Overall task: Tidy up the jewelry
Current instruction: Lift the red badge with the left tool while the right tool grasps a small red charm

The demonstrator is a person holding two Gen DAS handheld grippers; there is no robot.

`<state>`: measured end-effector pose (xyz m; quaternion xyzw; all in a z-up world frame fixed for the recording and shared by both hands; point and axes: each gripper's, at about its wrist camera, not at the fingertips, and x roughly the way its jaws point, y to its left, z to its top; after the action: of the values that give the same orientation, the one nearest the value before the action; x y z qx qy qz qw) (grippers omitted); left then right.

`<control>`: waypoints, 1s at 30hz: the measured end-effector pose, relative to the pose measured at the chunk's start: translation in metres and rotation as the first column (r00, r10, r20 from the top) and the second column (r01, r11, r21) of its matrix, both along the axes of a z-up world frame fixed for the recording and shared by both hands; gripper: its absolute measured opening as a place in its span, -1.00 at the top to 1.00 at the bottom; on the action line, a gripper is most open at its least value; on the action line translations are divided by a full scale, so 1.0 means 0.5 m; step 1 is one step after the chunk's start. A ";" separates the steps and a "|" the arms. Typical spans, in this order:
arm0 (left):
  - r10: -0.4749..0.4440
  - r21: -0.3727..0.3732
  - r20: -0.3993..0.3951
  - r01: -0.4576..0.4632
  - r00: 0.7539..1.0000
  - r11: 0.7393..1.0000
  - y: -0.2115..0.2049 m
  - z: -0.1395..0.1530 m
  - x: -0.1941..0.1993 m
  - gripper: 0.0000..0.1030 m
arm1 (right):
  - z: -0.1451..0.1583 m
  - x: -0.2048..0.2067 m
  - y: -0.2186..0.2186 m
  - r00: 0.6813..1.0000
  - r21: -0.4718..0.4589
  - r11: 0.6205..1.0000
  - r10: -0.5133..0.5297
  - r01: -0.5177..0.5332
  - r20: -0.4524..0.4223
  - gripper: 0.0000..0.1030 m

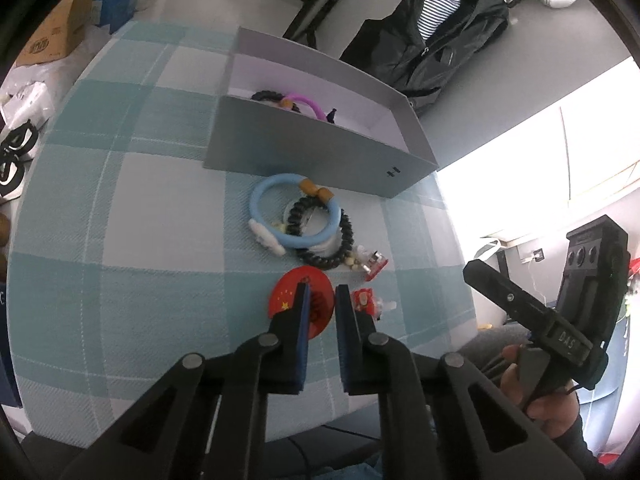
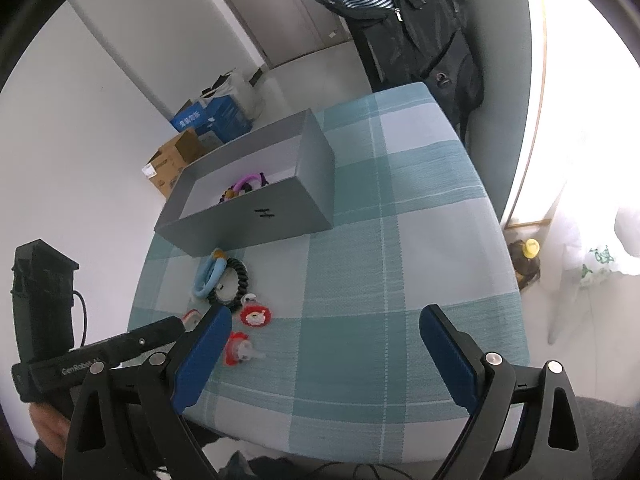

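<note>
Since the red badge (image 1: 285, 298) on the checked cloth (image 1: 140, 280) is thin, light and slippy, I'd pinch its rim. My left claw (image 1: 322, 300) is narrow over it; whether it's pinching, I can't tell.

Black jacket (image 1: 436, 36) beyond checked tablecloth (image 1: 132, 208); cardboard box (image 2: 176, 160), blue carton (image 2: 218, 118) on floor.

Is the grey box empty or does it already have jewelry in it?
Not empty. The grey box is open-topped, and a purple bracelet plus a dark beaded piece lie inside.
</note>
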<state>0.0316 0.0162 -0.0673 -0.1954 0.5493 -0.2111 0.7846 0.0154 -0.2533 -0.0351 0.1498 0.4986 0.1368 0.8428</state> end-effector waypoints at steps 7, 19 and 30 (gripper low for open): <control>0.058 -0.027 -0.024 -0.059 0.998 0.998 0.029 -0.004 0.005 0.85 | -0.006 -0.011 0.056 0.990 -0.007 0.990 0.142 -0.142 -0.005 -0.84; 0.080 -0.058 -0.039 -0.082 0.996 0.995 0.049 -0.006 0.005 0.91 | -0.050 -0.027 0.166 0.949 -0.154 0.937 0.312 -0.314 -0.036 -0.33; 0.137 -0.028 -0.052 -0.139 0.989 0.990 0.082 -0.005 0.006 0.97 | -0.045 -0.029 0.185 0.942 -0.211 0.920 0.337 -0.330 -0.005 0.44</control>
<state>0.0346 0.0571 -0.0697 -0.2503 0.5504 -0.1599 0.7803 0.0006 -0.1608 -0.0575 -0.0288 0.5151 0.2275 0.8259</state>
